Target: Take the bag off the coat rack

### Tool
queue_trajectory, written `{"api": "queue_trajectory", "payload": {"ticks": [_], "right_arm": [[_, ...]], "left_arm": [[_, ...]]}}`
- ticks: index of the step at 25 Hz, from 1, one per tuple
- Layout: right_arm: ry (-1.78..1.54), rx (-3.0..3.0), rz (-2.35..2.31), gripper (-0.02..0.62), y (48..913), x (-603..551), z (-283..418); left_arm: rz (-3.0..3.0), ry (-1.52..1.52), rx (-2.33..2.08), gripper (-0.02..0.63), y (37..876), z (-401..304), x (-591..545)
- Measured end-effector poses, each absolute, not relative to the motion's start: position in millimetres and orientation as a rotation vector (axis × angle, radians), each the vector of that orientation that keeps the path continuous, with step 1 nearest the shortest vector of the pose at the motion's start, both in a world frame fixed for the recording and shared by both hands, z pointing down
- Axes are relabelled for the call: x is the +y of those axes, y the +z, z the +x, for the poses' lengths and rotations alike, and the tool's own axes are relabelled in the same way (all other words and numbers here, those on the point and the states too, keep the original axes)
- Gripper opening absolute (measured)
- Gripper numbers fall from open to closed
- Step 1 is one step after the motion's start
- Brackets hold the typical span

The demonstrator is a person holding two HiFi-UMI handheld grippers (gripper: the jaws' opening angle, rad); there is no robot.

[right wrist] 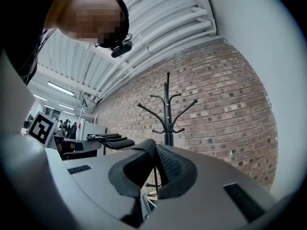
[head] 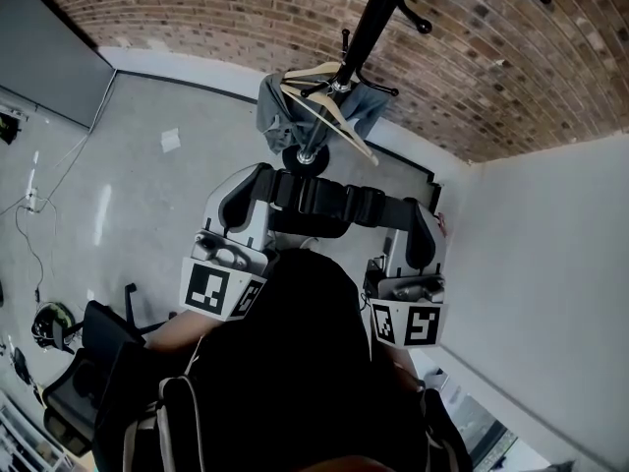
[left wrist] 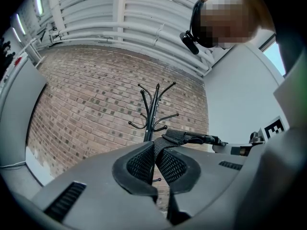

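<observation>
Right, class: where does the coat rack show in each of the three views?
Head view: rack at top centre, pole slanting.
Left gripper view: rack at centre, upright.
Right gripper view: rack at centre, upright.
Shared landmark: the brick wall behind it.

Your right tool (right wrist: 154, 153) has its jaws pressed together on a black webbing strap (right wrist: 117, 143), which runs off to the left. Straight ahead, beyond the jaws, the black coat rack (right wrist: 168, 109) stands upright before the brick wall (right wrist: 225, 99).
</observation>
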State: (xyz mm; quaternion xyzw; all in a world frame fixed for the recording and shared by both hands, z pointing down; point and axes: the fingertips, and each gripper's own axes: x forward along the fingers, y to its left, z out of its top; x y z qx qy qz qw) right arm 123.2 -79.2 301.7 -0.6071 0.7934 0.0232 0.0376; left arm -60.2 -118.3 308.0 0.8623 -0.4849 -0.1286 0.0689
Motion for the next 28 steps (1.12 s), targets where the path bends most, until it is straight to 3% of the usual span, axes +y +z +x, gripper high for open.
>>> {"api": "queue_trajectory", "payload": {"ticks": [28], "right_arm": [[0.075,2.447,-1.876,0.020,303.9,-99.3,107.6]], "left_arm": [[2.595,-0.404,-1.446,0.020,302.1,-74.2,-136.3]]}}
